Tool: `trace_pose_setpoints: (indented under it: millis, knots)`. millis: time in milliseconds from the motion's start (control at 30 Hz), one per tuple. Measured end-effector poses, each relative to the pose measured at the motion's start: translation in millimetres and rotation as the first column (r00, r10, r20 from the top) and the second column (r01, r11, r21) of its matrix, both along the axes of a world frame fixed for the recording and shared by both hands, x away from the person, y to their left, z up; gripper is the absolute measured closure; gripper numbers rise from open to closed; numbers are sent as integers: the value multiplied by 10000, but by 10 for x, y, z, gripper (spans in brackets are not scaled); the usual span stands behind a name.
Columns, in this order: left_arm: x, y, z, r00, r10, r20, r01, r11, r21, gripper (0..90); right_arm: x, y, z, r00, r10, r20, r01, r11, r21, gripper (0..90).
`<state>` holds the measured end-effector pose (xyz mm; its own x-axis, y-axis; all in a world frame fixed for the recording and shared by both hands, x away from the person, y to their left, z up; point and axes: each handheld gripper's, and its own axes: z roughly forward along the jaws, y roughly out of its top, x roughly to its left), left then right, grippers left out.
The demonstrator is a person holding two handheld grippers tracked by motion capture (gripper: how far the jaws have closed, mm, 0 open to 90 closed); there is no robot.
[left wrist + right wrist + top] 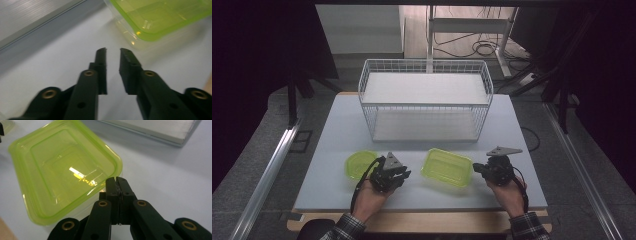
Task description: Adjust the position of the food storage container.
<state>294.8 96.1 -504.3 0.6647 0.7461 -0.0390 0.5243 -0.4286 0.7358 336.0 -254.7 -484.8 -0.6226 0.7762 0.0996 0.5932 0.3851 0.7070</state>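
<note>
Rectangular green container [447,167] sits at the front of the table, between the two grippers, lid on; it's near the front edge, well short of the wire basket [425,102]. Right gripper [116,180] is at the container's near-right corner, jaws pressed fully together with nothing between them, tips just beside the rim, touching or not I can't tell. Left gripper [113,51] points at the container's other end, jaws nearly closed, narrow gap, empty, not on the rim. A round green container [361,164] sits just left of the left gripper, untouched. My read: early stage, nothing gripped or lifted, both containers on the table, basket's two shelves bare; grabbing and any move into the basket are left to do. Table [337,130] is a pale grey top, otherwise bare. Room beyond is dim: grey floor, cables [477,47], a desk frame.
</note>
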Motion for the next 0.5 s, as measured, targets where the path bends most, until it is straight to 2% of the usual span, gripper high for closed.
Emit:
trace_pose_setpoints:
  millis: [167, 333, 500]
  knots:
    - [139, -113, -47, 9997, 128, -229, -119, 9993, 350, 868, 141, 140, -19, 9999, 173, 4, -173, 9998, -112, 882]
    - [88, -116, -82, 9991, 74, -428, -51, 9985, 542, 864, 250, 278, -42, 9993, 366, -18, -366, 9992, -173, 882]
    - [3, -96, -102, 9981, -115, -612, 145, 9987, 496, 849, 309, 363, -44, 9988, 489, -44, -490, 9987, -139, 881]
